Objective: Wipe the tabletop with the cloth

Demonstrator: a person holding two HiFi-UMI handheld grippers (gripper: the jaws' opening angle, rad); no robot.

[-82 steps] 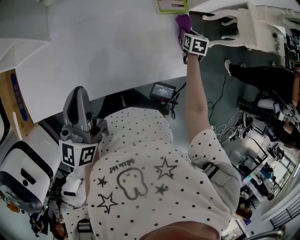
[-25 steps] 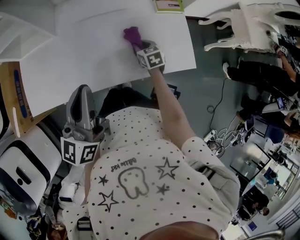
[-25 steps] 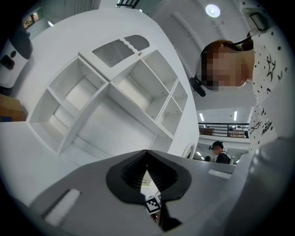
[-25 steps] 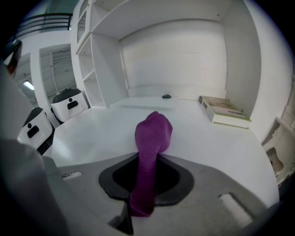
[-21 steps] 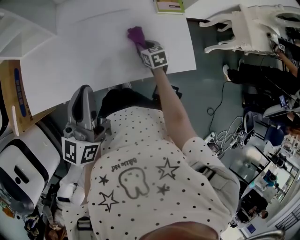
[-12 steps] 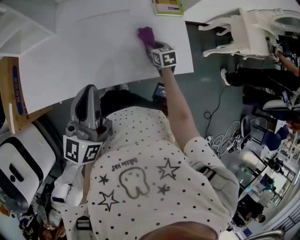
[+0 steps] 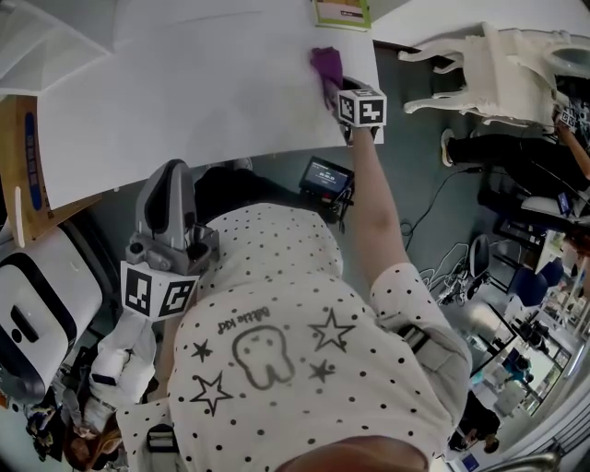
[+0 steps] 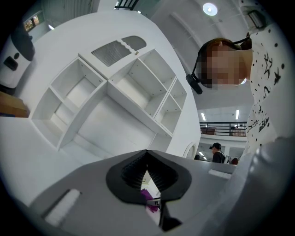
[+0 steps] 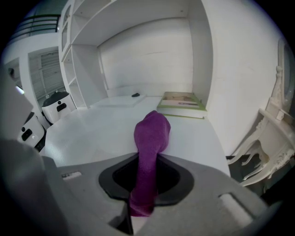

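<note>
Across the white counter (image 7: 184, 92), toward its far right corner, resting a purple cloth (image 7: 324, 64) on the surface, near the right edge and just short of a green-edged book (image 7: 341, 13). Pinching that cloth with the right tool (image 9: 147, 184), clamping its lower part and leaving the bunched top sticking out past the jaws. Holding the left tool (image 7: 164, 184) low by the counter's front edge, jaws pressed together on nothing, pointing up at white shelves (image 8: 115, 92).

White shelving (image 8: 107, 83), ornate white chair (image 7: 502, 51), grey floor (image 7: 419, 120)
</note>
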